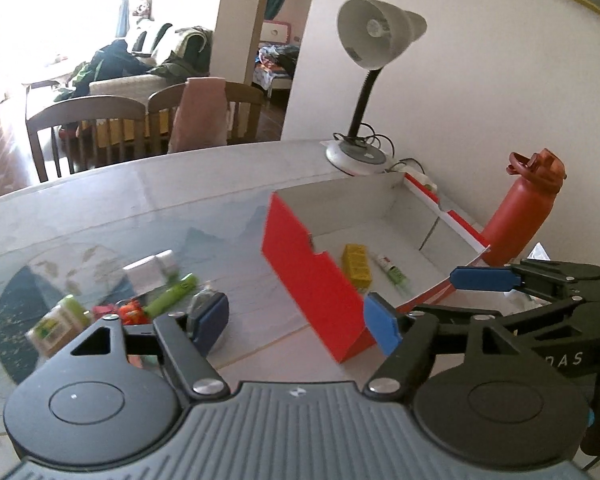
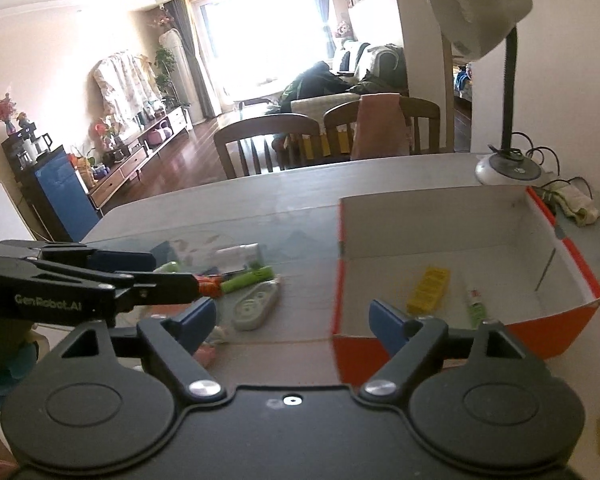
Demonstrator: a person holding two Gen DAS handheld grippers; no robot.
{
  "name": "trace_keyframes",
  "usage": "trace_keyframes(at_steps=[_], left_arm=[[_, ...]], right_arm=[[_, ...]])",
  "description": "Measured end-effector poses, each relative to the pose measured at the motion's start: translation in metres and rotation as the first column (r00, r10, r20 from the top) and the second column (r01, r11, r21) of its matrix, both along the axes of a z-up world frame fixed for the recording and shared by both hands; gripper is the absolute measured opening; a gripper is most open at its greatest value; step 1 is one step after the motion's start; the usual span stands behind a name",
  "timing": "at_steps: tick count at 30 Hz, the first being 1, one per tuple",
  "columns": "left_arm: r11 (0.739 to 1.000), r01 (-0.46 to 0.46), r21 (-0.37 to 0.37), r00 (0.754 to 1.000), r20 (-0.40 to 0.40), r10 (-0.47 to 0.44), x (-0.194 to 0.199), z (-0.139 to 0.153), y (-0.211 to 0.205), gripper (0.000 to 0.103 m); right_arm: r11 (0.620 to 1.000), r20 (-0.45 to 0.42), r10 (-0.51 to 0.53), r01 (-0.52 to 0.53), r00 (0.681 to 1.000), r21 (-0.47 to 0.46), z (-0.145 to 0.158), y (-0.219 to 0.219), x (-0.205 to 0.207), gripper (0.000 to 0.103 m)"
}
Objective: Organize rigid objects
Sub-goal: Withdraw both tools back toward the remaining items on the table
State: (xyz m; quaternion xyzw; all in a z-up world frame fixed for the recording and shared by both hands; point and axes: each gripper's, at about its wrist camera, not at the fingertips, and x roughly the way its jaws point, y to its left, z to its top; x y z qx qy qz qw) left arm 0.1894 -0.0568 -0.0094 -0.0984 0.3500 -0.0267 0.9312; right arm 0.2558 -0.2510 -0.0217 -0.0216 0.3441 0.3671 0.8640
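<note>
A red cardboard box (image 1: pixel 300 256) (image 2: pixel 572 264) with a white inside stands open on the table. In it lie a yellow packet (image 1: pixel 356 266) (image 2: pixel 428 288) and a small green-and-white tube (image 1: pixel 392 270) (image 2: pixel 475 306). Left of the box lies a loose pile: a green tube (image 1: pixel 170 296) (image 2: pixel 246 280), a white box (image 1: pixel 150 272) (image 2: pixel 238 256), a pale remote-shaped item (image 2: pixel 256 306), an orange item (image 1: pixel 131 313) (image 2: pixel 208 285) and a green-capped jar (image 1: pixel 58 322). My left gripper (image 1: pixel 296 322) is open and empty above the table by the box's near corner. My right gripper (image 2: pixel 292 320) is open and empty at the box's left wall.
A white desk lamp (image 1: pixel 374 40) (image 2: pixel 480 20) with its cable stands at the table's back right by the wall. A red water bottle (image 1: pixel 520 216) stands behind the box. A cloth (image 2: pixel 576 202) lies by the lamp. Wooden chairs (image 2: pixel 268 140) stand beyond the far edge.
</note>
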Motion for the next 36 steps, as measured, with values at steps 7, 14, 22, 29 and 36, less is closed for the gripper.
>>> trace_keyframes(at_steps=[7,14,22,29,36], left_arm=[[1.0,-0.006,-0.01,1.0,0.002,0.006,-0.03,-0.008,0.034,0.085],[0.999,-0.009,-0.05,0.999,-0.042,0.007,-0.052,-0.035,0.065,0.103],[1.0,-0.01,0.021,0.999,-0.042,0.011,-0.077,-0.073,0.087,0.103],[0.996,-0.084,-0.03,0.99,-0.116,0.08,-0.086,-0.111,0.111,0.103],[0.996,-0.092,0.003,0.989,-0.116,0.092,-0.083,-0.137,0.117,0.103]], right_arm=[[1.0,-0.01,-0.018,0.018,1.0,0.003,-0.009,0.026,-0.017,0.092],[1.0,-0.046,-0.027,0.027,0.999,-0.005,-0.026,0.054,-0.025,0.092],[0.999,-0.052,-0.01,0.008,0.999,-0.043,-0.047,0.091,-0.037,0.094],[0.995,-0.099,-0.025,0.016,0.995,-0.096,-0.073,0.124,-0.033,0.094],[0.987,-0.136,-0.036,0.014,0.99,-0.157,-0.103,0.151,-0.029,0.094]])
